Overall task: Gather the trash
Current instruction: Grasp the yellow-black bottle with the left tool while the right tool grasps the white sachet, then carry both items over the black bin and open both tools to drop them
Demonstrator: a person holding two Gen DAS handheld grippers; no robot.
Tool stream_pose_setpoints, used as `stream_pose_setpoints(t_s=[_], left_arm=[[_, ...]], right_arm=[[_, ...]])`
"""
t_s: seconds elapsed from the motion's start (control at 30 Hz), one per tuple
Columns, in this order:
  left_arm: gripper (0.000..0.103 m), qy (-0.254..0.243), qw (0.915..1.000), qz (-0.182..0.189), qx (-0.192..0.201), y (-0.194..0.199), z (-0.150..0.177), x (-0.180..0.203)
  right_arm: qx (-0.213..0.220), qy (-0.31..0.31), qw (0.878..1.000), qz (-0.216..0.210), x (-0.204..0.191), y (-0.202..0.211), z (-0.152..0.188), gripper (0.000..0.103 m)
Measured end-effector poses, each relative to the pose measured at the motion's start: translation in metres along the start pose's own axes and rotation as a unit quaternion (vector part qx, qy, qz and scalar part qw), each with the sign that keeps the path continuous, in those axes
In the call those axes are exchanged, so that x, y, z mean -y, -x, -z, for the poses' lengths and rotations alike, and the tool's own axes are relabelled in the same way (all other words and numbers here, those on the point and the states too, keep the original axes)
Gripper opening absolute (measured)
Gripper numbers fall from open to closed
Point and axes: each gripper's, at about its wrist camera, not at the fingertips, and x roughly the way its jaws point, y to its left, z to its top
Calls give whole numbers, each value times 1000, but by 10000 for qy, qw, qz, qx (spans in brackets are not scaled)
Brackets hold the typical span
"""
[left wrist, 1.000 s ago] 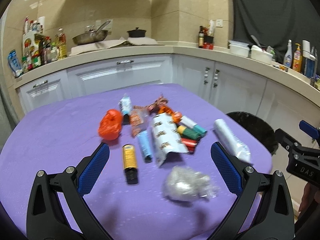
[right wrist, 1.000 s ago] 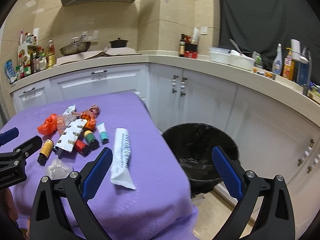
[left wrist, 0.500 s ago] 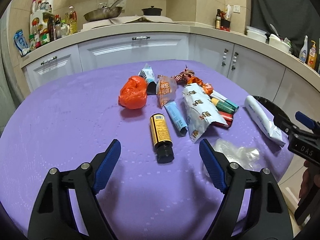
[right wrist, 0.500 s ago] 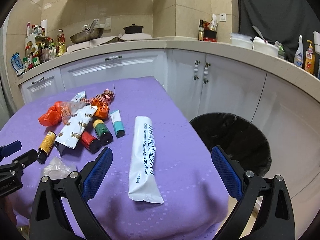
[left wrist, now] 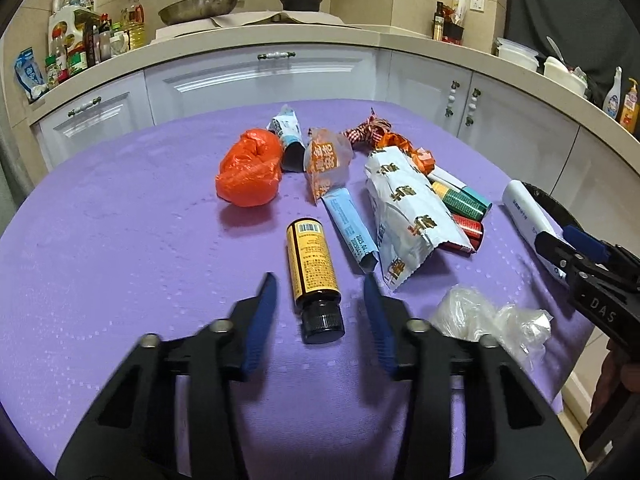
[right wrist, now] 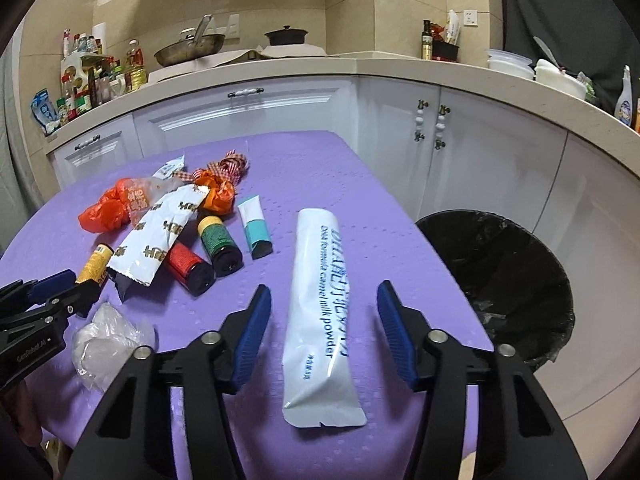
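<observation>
On the purple tablecloth (left wrist: 120, 240), left gripper (left wrist: 320, 292) has just been closing, jaws narrow, straddling the yellow-label bottle (left wrist: 314, 268), pads not touching. Right gripper (right wrist: 324, 300) has also been narrowing, straddling the white milk powder pouch (right wrist: 320, 312) near the right edge, no contact; black trash bin (right wrist: 512, 280) sits right of the table.

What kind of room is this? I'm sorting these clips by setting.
Most likely a home kitchen: a pan and a lidded pot sit on a tiled-wall counter, white cabinets run beneath it, and bottles of oil and sauces crowd one end.
</observation>
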Motion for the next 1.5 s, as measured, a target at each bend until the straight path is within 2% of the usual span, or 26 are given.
stream_pose_setpoints(t_s=[0.07,0.1,0.13,0.43,0.67,0.8,0.93,1.17,1.33,1.5], left_arm=[[24,71,9999,62,-56,-3,1,-2],[24,121,9999,94,-40,-3,2,-3],[24,175,9998,114,-32,-2,2,-5],[24,274,9995,64,167,12,0,-12],[24,-17,9980,379,507,36,-24,12],[24,-315,9953,694,598,36,-42,45],[24,-677,9901,1006,701,34,-61,93],[24,-1060,9799,1617,498,8,-84,179],[24,-1329,9752,1736,336,-18,-92,236],[24,-1485,9742,1694,144,-48,-94,272]], right_arm=[[-65,-2,10000,-56,-1,-4,2,38],[-85,-2,9999,-68,-1,-5,3,33],[-89,-8,9999,-75,-1,-6,3,32],[151,-12,9999,-54,1,7,-1,30],[361,-178,9990,215,29,21,-11,30],[432,-398,9969,516,61,25,-14,30],[474,-621,9936,819,97,29,-16,30],[467,-914,9876,1191,152,25,-16,30],[364,-1122,9847,1284,182,12,-12,30],[289,-1193,9841,1285,200,-4,-13,30]])
